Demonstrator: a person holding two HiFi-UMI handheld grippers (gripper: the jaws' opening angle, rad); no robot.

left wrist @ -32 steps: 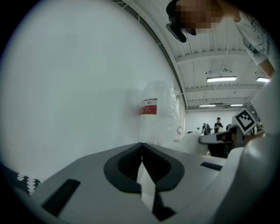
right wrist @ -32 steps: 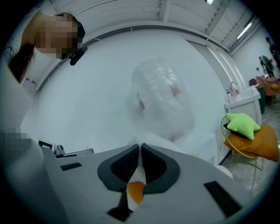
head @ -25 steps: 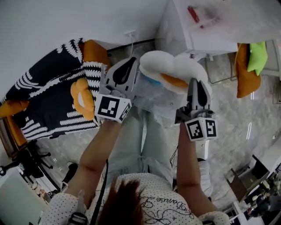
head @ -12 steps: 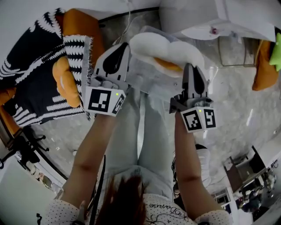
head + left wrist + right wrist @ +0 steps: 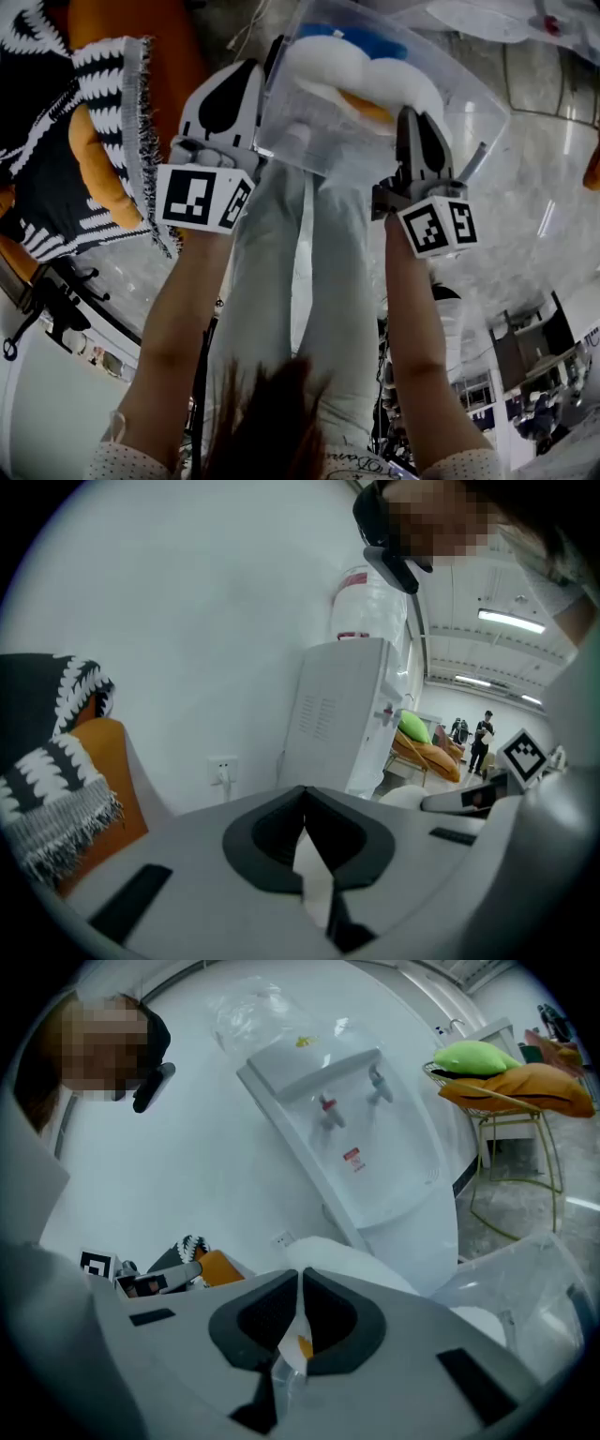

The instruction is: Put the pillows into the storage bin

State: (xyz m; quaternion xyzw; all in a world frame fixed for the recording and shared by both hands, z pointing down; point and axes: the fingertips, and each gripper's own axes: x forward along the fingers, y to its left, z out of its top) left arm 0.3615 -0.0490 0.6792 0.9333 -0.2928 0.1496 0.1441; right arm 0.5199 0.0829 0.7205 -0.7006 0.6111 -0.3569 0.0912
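Clamping one white pillow (image 5: 347, 66), left gripper (image 5: 265, 58) and right gripper (image 5: 410, 114) jaws hold it at one clear bin (image 5: 473, 108).

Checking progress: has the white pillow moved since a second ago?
Yes. The white pillow has come down: it was above the rim of the clear storage bin, and now it lies between the bin's walls.

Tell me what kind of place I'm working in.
Probably an office lounge or open-plan workspace: a water dispenser, ceiling strip lights, and an orange couch with a patterned throw.
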